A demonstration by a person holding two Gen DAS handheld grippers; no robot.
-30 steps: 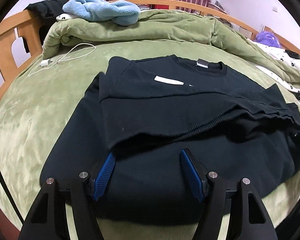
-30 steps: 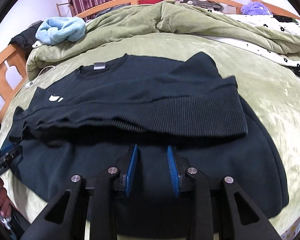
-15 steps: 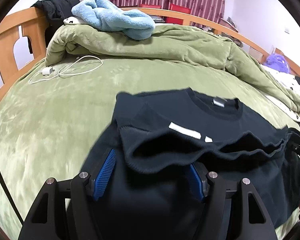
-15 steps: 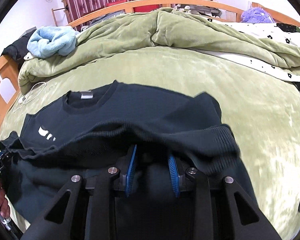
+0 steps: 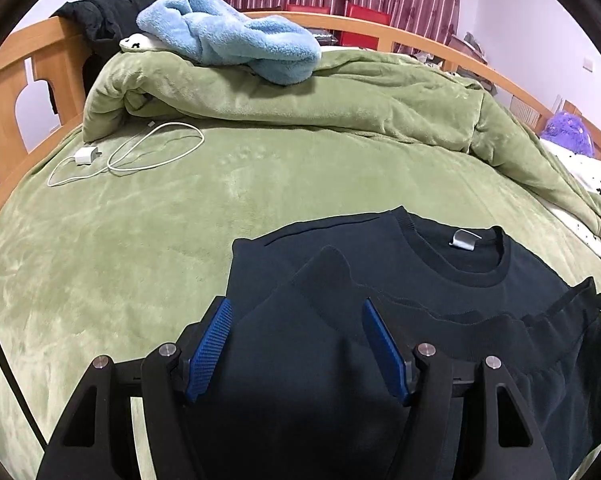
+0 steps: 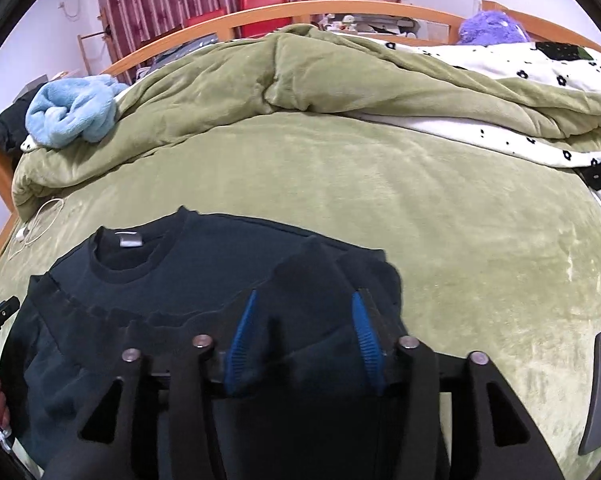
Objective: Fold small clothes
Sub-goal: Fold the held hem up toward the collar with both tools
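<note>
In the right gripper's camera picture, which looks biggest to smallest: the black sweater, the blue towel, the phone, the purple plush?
1. Black sweater, though it lies nearest the camera.
2. Blue towel.
3. Phone and purple plush look alike; the plush is far off, so unranked.

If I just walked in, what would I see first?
A dark sweater lies half folded on the green bed, its bottom edge bunched between the blue pads of the left claw and the opening right claw. Behind it, a fluffy blue towel tops the rumpled green quilt.
</note>
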